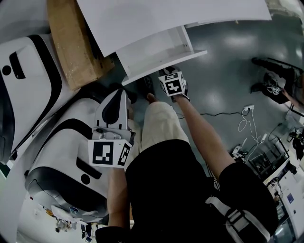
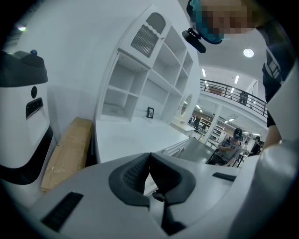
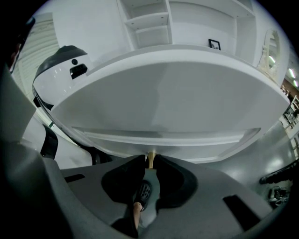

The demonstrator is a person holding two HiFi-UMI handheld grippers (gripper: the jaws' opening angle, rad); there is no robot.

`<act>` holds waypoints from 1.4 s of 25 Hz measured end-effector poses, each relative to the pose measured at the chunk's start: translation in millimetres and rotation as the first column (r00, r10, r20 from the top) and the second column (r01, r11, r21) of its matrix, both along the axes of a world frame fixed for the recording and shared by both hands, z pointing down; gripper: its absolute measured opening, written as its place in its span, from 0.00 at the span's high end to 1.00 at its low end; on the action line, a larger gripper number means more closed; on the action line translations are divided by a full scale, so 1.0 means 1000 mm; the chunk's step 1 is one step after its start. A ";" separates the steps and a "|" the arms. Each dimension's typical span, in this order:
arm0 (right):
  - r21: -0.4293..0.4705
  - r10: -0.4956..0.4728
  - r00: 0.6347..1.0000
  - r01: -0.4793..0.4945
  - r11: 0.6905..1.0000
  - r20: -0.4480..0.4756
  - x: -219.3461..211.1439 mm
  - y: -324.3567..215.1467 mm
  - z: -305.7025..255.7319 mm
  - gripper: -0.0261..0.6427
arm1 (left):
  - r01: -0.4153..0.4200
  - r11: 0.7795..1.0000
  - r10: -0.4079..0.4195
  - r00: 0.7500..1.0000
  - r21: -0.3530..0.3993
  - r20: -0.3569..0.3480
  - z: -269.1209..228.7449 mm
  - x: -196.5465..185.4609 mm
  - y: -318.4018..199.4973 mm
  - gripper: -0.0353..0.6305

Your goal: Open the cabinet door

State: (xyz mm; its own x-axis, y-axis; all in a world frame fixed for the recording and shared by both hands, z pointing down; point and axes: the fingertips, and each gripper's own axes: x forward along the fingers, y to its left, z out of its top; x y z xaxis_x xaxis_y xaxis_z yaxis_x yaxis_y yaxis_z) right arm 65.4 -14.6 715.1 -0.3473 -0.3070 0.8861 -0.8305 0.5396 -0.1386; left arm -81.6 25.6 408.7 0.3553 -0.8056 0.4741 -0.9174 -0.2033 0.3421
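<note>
Pinching the one small gold knob (image 3: 151,156), your right gripper (image 3: 150,163) had its two jaws closed on the knob's sides. You could see this low in the middle of the right gripper view.

The knob sat at the low edge of the cabinet door (image 3: 173,102). The door was the one wide white board that filled the middle of that view. In the head view, the door's edge ran across the top middle, just above your right gripper. It stuck out from under the top of the white cabinet (image 1: 175,14).

Your left gripper (image 2: 149,158) pinched nothing. Its two jaws were pressed together at the tips, low in the middle of the left gripper view. In the head view it was at the lower left, well apart from the door.

You held two grippers, and each one had one cube. The right cube (image 1: 172,84) and the left cube (image 1: 108,153) both had black and white square marks. You could not read the marks as words.

One brown cardboard box (image 1: 71,42) lay at the upper left of the head view, beside the cabinet. Two big white and black machines filled the left side, the top machine (image 1: 28,80) and the bottom machine (image 1: 61,161).

One tiny picture frame (image 2: 150,112) stood on the cabinet in the left gripper view. It was too small to read. The grey floor (image 1: 228,71) filled the right side of the head view.
</note>
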 end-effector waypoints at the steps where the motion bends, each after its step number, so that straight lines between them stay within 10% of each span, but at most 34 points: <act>1: -0.002 0.000 1.000 0.000 1.000 0.000 0.000 0.002 0.000 0.82 | 0.000 1.000 0.000 1.000 -0.001 0.001 0.000 0.000 0.001 0.91; 35: -0.055 0.004 0.999 -0.001 0.998 0.051 0.021 0.043 0.000 0.82 | -0.007 1.000 0.007 1.000 -0.003 0.020 -0.004 0.007 0.005 0.91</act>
